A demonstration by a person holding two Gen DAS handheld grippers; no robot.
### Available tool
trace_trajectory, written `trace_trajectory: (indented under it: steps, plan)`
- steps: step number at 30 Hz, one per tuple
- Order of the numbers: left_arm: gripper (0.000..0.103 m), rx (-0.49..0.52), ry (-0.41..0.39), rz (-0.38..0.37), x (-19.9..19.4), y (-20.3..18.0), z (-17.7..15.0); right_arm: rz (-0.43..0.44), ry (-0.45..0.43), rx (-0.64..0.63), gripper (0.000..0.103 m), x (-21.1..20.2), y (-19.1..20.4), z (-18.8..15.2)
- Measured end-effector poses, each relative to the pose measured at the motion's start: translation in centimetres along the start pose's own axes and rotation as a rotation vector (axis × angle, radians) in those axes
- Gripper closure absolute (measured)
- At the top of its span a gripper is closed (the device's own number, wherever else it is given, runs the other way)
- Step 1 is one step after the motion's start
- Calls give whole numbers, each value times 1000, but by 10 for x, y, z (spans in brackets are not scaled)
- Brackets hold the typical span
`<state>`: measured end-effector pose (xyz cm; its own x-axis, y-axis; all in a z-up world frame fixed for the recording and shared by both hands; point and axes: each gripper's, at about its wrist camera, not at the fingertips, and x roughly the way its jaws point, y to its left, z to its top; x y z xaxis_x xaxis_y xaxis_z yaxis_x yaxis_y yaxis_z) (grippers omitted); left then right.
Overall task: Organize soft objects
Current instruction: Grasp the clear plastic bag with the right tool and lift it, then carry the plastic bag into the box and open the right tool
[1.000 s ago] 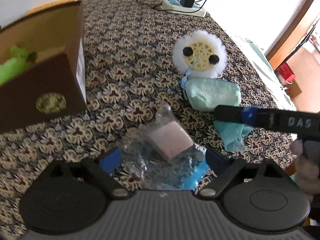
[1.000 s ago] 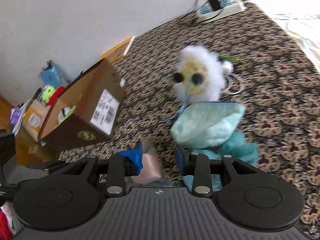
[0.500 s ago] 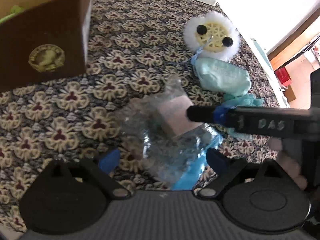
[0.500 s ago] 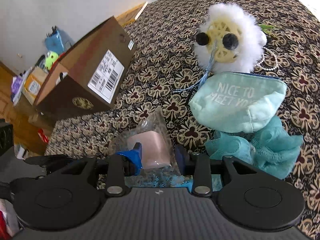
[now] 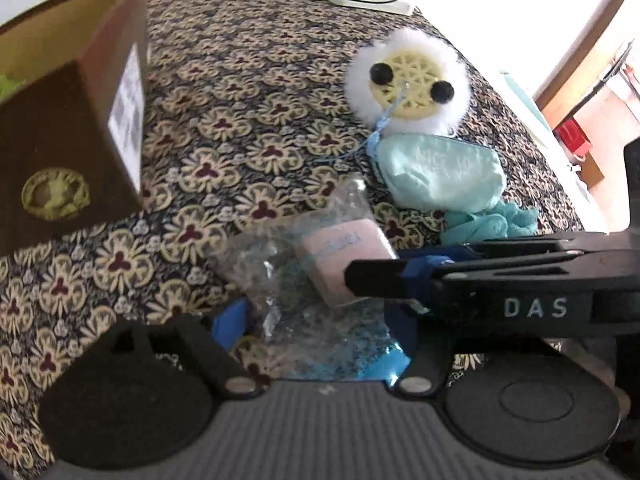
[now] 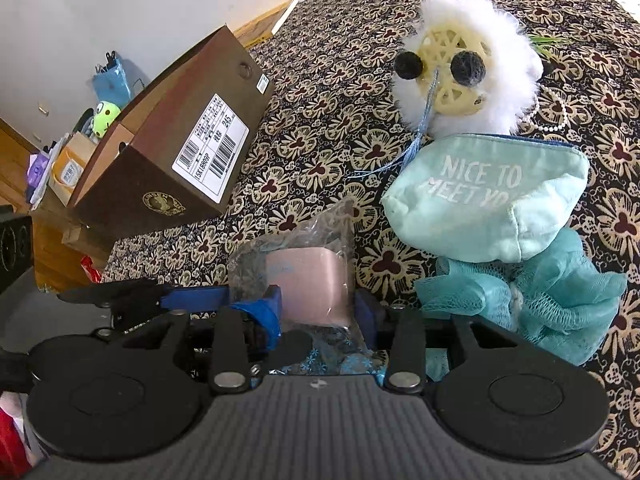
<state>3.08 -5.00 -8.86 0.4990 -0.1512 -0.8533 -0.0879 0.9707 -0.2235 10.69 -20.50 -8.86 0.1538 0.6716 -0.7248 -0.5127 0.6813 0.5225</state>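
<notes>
While both claws crowd the same bag [image 5: 280,280], the main risk is that they fight over it. The bag, clear film around a pink block [image 5: 344,264], lies on the worktop [image 5: 240,120] between the box [image 5: 60,152] and the pouch [image 5: 440,176].

The right claw [image 6: 318,312] grasps the bag, one pad on each side of the block, yet its jaws have just been opening. If they ease further during a lift, the slick film could slide out and the bag would drop.

The left claw [image 5: 316,324] is released, spread around the bag's loose lower end, and its jaws have just been closing with the film between them. One of its fingers is hidden behind the right claw, so contact there is unclear. It may pinch only empty film, which could stretch or tear if the hands pull apart.

The two claws cross closely, so their fingers could knock together. A low sweep toward the box might also drag the mesh puff [image 5: 492,224] along.
</notes>
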Motion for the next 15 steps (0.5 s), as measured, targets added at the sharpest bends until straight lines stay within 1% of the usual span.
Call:
trace_trajectory:
  steps: [2,3,4,10,15]
  plan:
    - [42,27,-12,9,0,-4,1,-1,-8,9,82,-1,-1,0]
    - [49,36,-20,8,-2,-5,1,0,-11,15,83,-2,-2,0]
    - [51,43,-27,9,-3,-6,2,-3,-14,20,83,-2,-3,0]
    - [52,56,-62,-30,-16,-5,10,6,-56,37,84,-16,0,5]
    - [52,99,-145,-41,-43,-6,21,16,-117,13,85,-34,16,17]
